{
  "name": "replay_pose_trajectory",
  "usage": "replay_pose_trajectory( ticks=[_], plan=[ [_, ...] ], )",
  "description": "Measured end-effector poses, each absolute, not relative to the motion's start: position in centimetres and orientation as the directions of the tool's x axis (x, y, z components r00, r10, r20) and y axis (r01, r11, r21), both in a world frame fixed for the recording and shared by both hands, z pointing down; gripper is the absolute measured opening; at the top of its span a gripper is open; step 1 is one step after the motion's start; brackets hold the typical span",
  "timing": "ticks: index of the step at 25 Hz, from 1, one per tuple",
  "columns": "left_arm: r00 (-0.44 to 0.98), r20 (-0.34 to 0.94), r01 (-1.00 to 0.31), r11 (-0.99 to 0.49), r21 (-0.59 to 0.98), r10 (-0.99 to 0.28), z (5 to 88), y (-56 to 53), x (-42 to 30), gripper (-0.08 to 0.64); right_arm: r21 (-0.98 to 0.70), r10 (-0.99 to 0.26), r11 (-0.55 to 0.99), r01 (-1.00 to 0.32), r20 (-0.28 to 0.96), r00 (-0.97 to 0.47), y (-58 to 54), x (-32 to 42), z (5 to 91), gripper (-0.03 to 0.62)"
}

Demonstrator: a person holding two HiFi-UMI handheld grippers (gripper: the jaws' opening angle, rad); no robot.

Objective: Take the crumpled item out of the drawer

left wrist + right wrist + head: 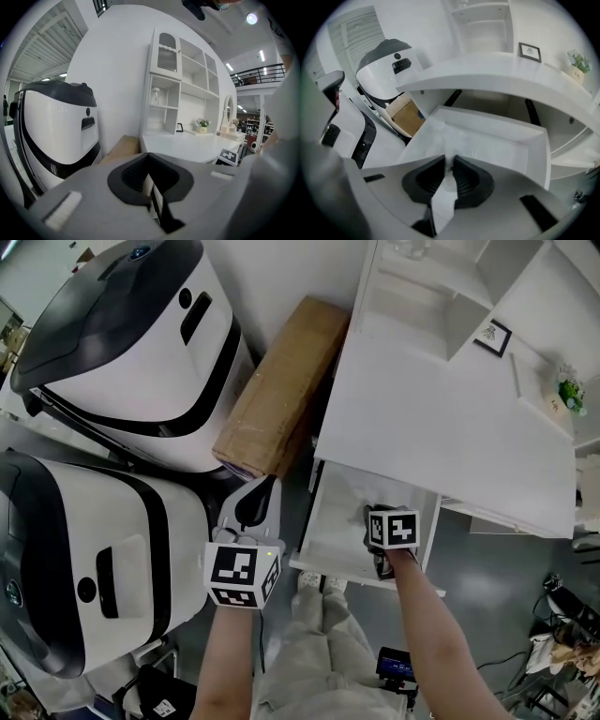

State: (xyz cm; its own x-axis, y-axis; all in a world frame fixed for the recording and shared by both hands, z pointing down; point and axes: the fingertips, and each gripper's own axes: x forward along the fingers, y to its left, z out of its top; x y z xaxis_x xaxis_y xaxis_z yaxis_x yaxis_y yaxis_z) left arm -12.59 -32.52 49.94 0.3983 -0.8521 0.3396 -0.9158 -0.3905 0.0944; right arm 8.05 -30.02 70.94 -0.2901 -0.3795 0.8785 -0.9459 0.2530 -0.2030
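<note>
White crumpled item point(443, 197) pinched in right tongs point(449, 158), long axis along the jaws, drawer point(534, 140) ahead; left tongs point(149, 155) closed, empty.

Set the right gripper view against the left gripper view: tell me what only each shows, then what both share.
Only the right gripper view: the open drawer and the crumpled white item pinched in the right tool. Only the left gripper view: a balcony railing and ceiling lights. Both: the desk top, picture frame, potted plant, cardboard box and white-and-black machine.
</note>
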Motion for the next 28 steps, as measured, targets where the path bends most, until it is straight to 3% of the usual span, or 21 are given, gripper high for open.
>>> replay_pose_trajectory(
  ticks=[28],
  plan=[
    [0.426,0.173,-0.904,-0.426,0.041,-0.888,38.3,-30.8,-10.5,0.009,-0.094,-0.641,0.399,-0.912,0.683,-0.350,-30.0,9.5,51.4,0.057]
  ],
)
